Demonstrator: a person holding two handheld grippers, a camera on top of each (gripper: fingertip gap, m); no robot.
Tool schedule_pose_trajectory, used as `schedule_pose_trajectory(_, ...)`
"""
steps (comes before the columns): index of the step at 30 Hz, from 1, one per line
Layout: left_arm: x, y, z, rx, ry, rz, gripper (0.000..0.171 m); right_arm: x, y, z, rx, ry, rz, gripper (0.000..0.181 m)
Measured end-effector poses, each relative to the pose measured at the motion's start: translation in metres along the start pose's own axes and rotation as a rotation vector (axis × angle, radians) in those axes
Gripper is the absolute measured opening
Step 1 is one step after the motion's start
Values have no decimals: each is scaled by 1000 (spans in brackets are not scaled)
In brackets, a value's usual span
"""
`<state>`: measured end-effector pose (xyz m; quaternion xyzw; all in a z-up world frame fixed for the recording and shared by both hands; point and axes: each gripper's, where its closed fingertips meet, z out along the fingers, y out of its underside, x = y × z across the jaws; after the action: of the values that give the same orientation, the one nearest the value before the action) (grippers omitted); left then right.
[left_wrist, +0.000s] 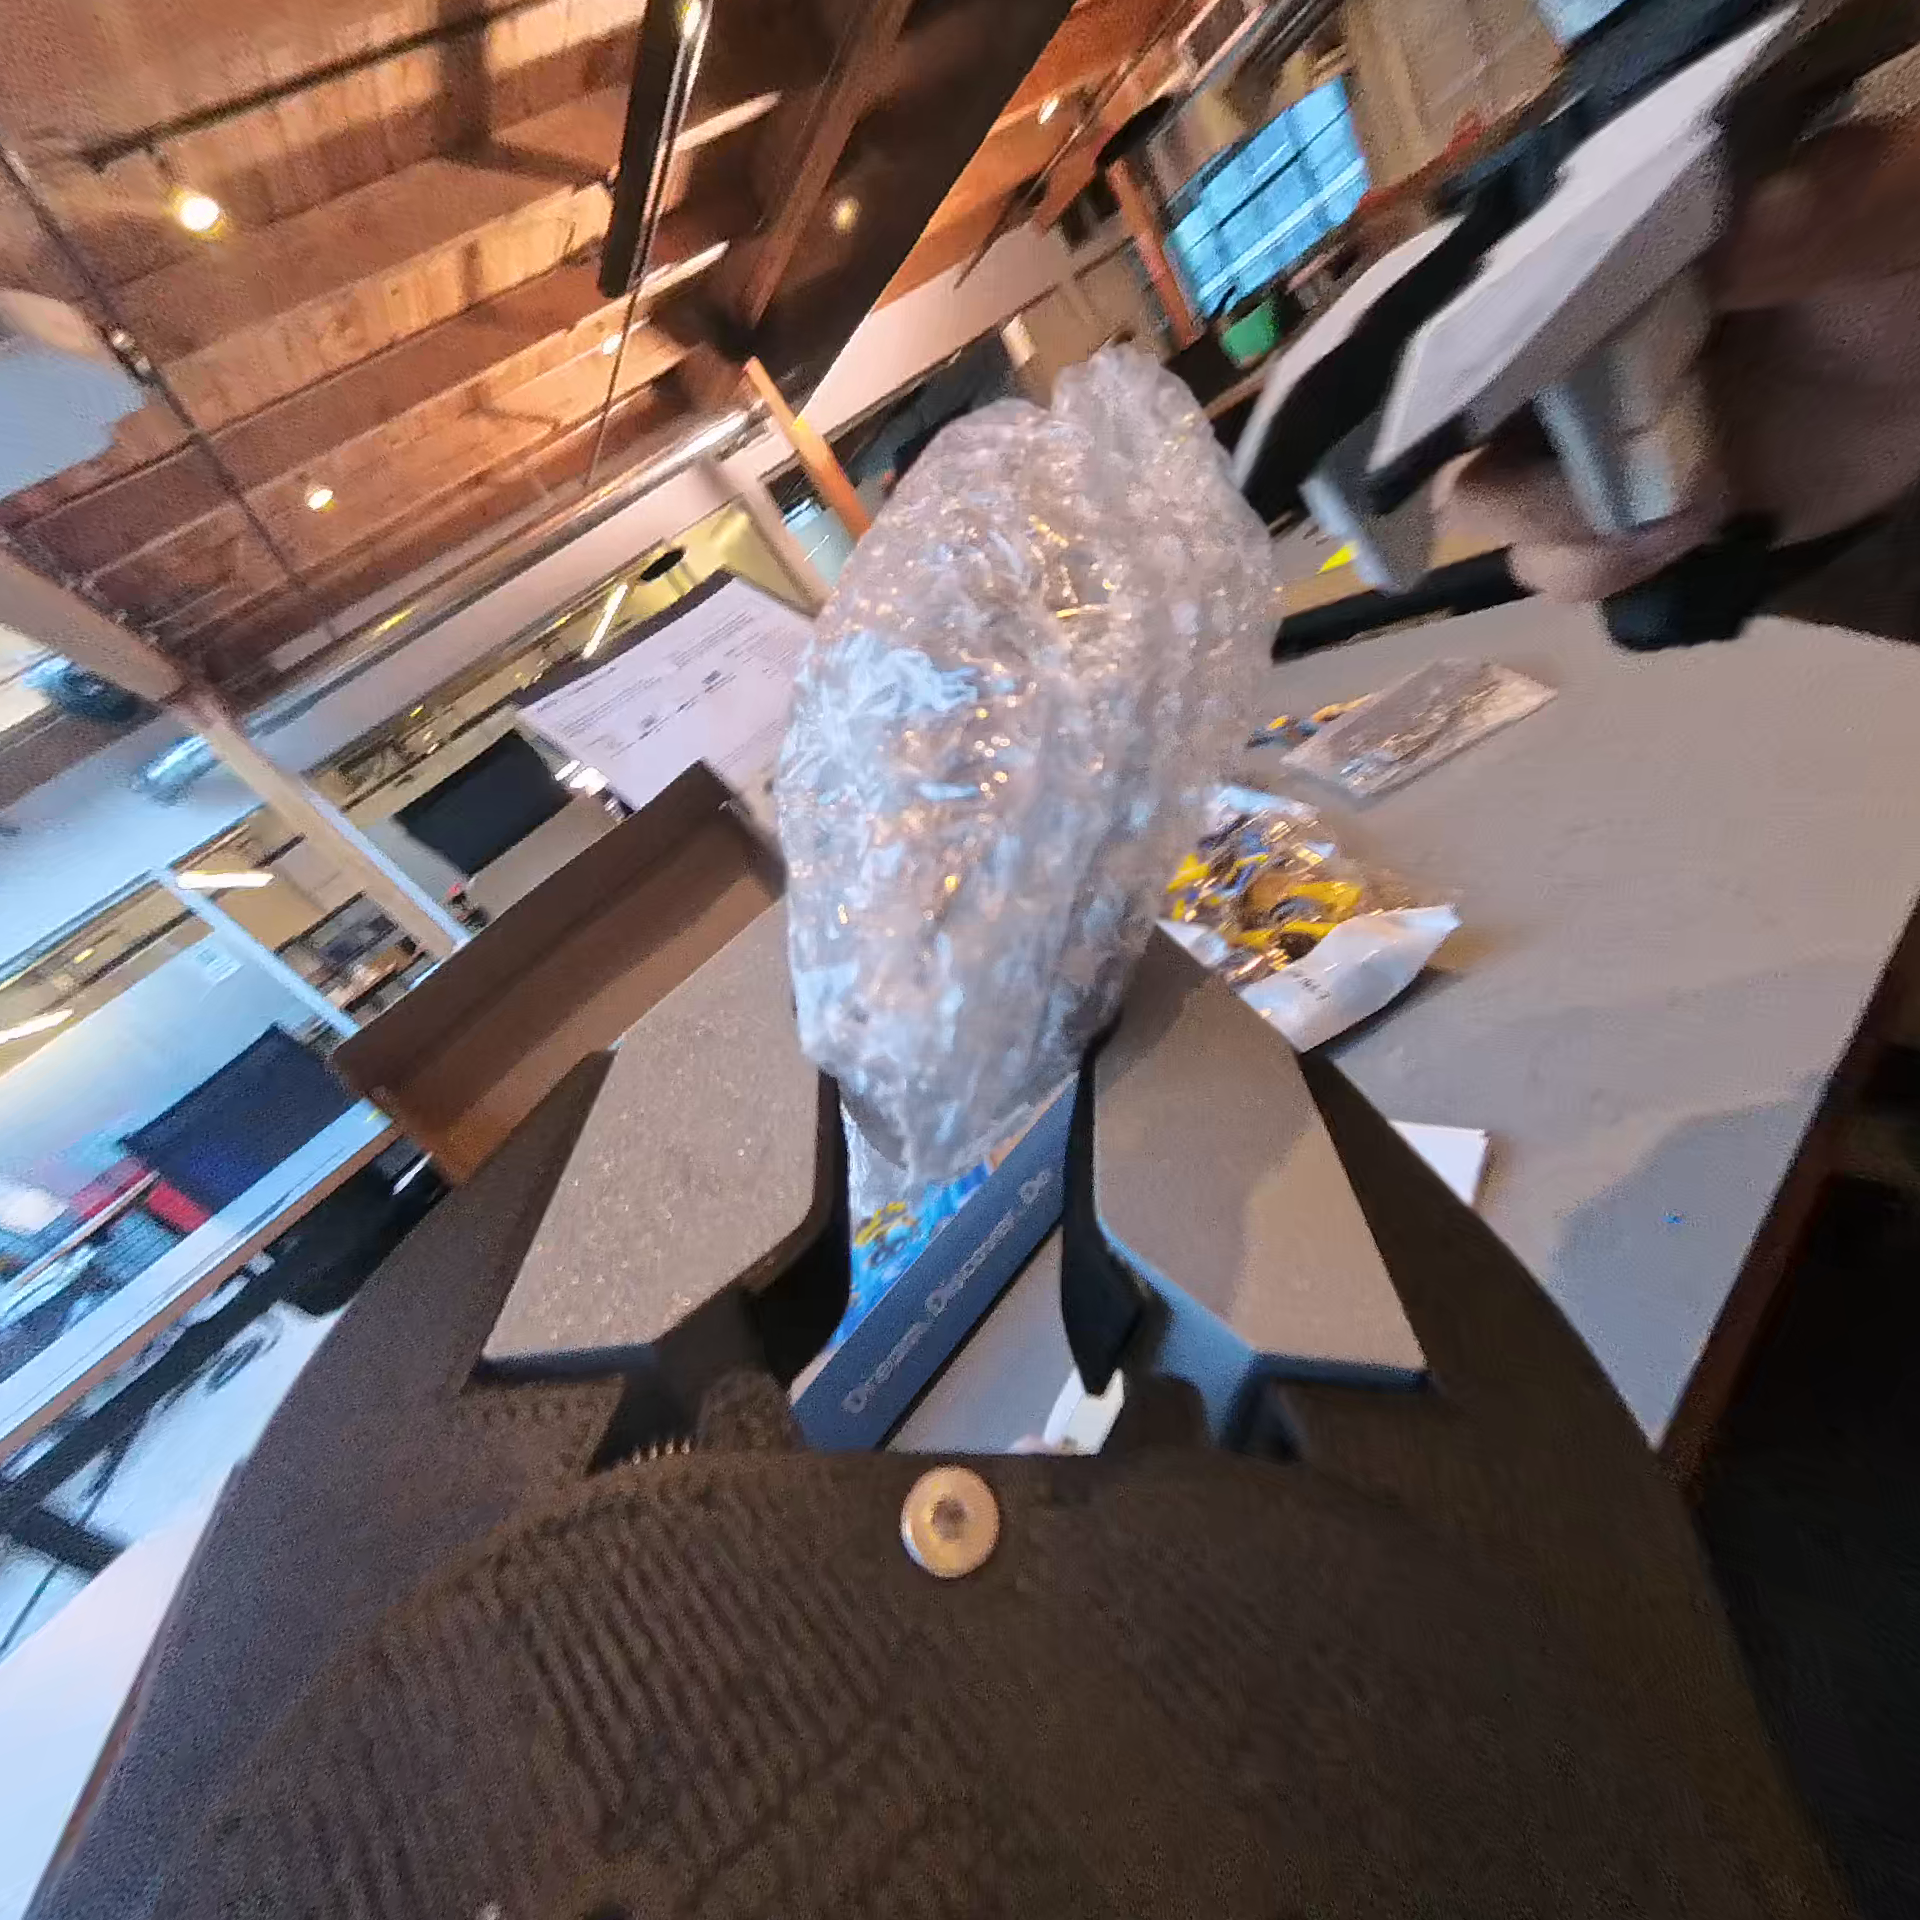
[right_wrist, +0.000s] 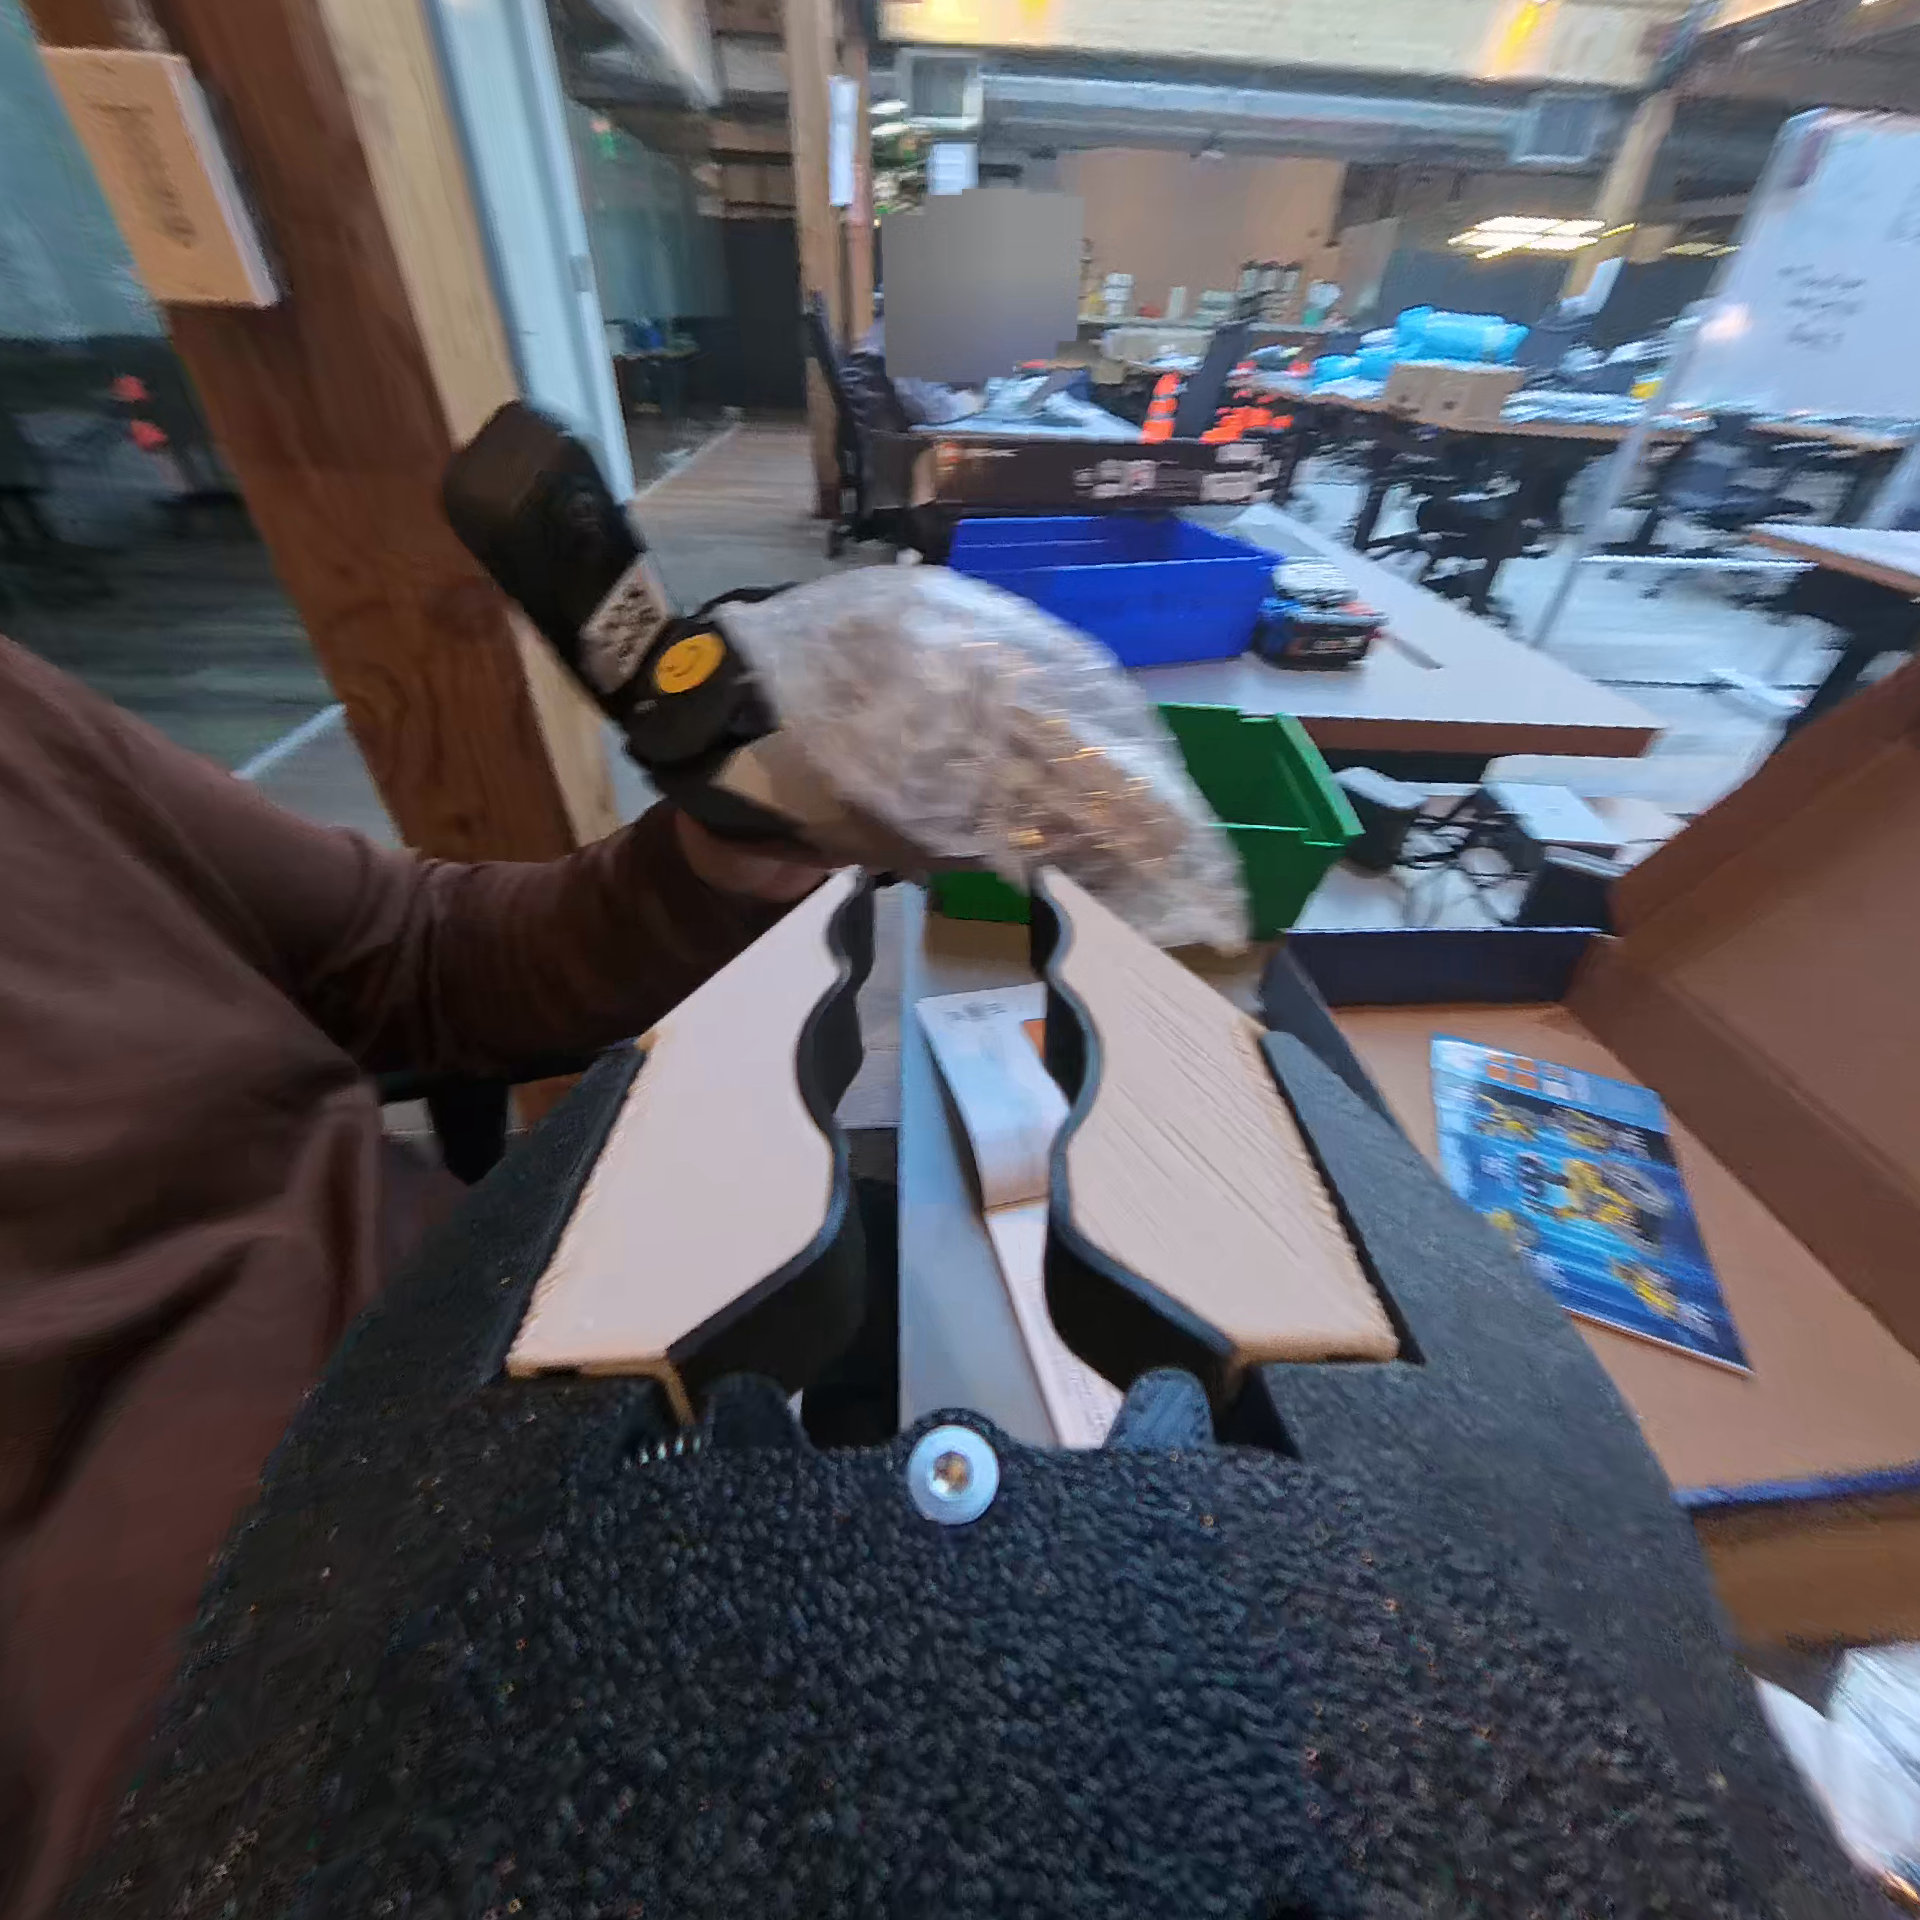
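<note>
A crinkled clear plastic bag (left_wrist: 1018, 748) is clamped between the fingers of the left gripper (left_wrist: 961, 1081) above the grey table (left_wrist: 1662, 935), while the right gripper (right_wrist: 951, 894) is held apart and empty near a printed blue booklet (right_wrist: 1579, 1195) laid in an open cardboard box (right_wrist: 1766, 1039), its lettering too blurred to make out.
</note>
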<state>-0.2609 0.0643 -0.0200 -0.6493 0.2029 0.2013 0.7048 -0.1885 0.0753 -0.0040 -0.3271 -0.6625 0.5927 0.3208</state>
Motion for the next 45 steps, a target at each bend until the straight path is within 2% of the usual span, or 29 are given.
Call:
schedule_pose_trajectory(2, 11, -9, -2, 46, 62, -15, 42, 7, -5, -4, 26, 49, -16, 44)
schedule_pose_trajectory(6, 41, -28, -7, 147, 289, -200, 42, -1, -4, 0, 12, 65, -141, 62)
schedule_pose_trajectory(8, 51, -29, -6, 155, 350, -254, 42, -3, 1, 7, -25, 89, -209, 63)
schedule_pose_trajectory(9, 56, -29, -6, 154, 388, -276, 43, -5, 4, 10, -42, 92, -237, 60)
schedule_pose_trajectory(11, 60, -28, -4, 166, 407, -328, 43, -14, 9, 13, -68, 58, -275, 37)
schedule_pose_trajectory(12, 60, -28, -3, 173, 413, -349, 42, -15, 10, 12, -74, 57, -299, 34)
schedule_pose_trajectory(15, 60, -20, 1, 145, 425, -402, 43, -6, 11, 6, -102, 118, -347, 7)
schedule_pose_trajectory(18, 62, -12, 6, 99, 443, -451, 43, 2, 13, 5, -121, 171, -368, 3)
schedule_pose_trajectory(22, 53, 9, 13, 4, 394, -478, 49, 18, 19, 7, -178, 278, -397, 2)
schedule_pose_trajectory(27, 32, 30, 5, -100, 355, -443, 60, 46, 34, -7, -330, 444, -451, 2)
schedule_pose_trajectory(31, 22, 35, -1, -109, 351, -455, 64, 53, 47, -4, -387, 454, -446, 1)
schedule_pose_trajectory(37, 50, 44, 10, -143, 393, -405, 72, 52, 63, 12, -413, 423, -416, 1)
schedule_pose_trajectory(39, 56, 52, 15, -175, 365, -335, 61, 49, 63, 17, -402, 408, -409, 1)
schedule_pose_trajectory(40, 57, 56, 17, -182, 350, -296, 46, 48, 63, 18, -399, 404, -404, 1)
schedule_pose_trajectory(41, 55, 58, 18, -181, 326, -258, 38, 47, 63, 18, -400, 404, -402, 2)
schedule_pose_trajectory(45, 49, 58, 18, -165, 277, -100, 36, 45, 65, 17, -399, 384, -399, 3)
